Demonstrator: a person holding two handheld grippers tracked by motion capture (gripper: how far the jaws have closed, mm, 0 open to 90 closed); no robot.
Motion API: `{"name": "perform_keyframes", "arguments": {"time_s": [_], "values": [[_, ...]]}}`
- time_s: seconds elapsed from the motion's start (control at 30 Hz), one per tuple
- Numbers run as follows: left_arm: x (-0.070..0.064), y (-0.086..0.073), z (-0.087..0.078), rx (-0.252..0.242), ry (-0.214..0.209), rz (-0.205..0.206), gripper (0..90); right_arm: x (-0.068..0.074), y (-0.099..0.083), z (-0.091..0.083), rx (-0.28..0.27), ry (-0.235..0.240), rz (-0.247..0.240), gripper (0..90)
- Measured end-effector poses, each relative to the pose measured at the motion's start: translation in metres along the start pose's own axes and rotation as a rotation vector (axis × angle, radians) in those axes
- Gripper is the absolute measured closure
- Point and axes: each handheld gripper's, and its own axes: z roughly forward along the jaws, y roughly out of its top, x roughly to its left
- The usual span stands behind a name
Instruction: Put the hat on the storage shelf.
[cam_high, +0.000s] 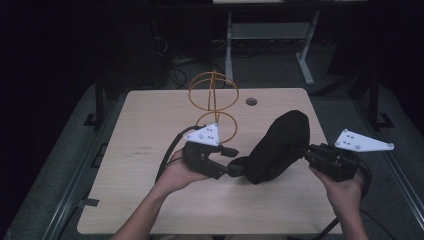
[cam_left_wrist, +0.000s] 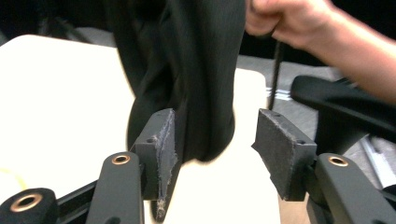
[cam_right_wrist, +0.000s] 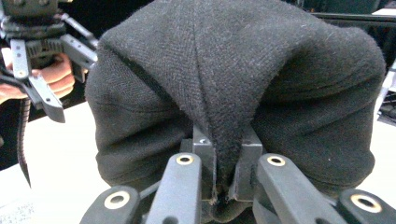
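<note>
One gripper has hold: the right gripper pinches the black hat above the table; the left gripper gapes beside it, and the wire stand waits bare.

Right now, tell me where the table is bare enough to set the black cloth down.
Bare patches: the table's left side, from its left edge to the left gripper; the front strip below both hands; the far right corner beyond the hole. Crowded: the back middle, where the wire stand sits, and the centre-right under the black cloth pinched by the right gripper.

Dim room, washed-out tabletop glare, soft blur
</note>
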Motion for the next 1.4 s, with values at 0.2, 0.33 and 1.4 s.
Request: {"name": "perform_keyframes", "arguments": {"time_s": [0.2, 0.33, 1.4], "values": [[0.005, -0.019, -0.015, 0.029, 0.064, -0.017, 43.7, -0.007, 0.012, -0.002, 0.01, -0.028, 0.008, 83.1], [0.011, -0.035, -0.027, 0.036, 0.112, -0.041, 42.6, -0.011, 0.021, -0.002, 0.01, -0.052, 0.006, 83.1], [0.045, -0.137, -0.05, 0.142, 0.289, -0.181, 33.2, -0.017, 0.105, 0.05, -0.047, -0.112, -0.081, 83.0]]}}
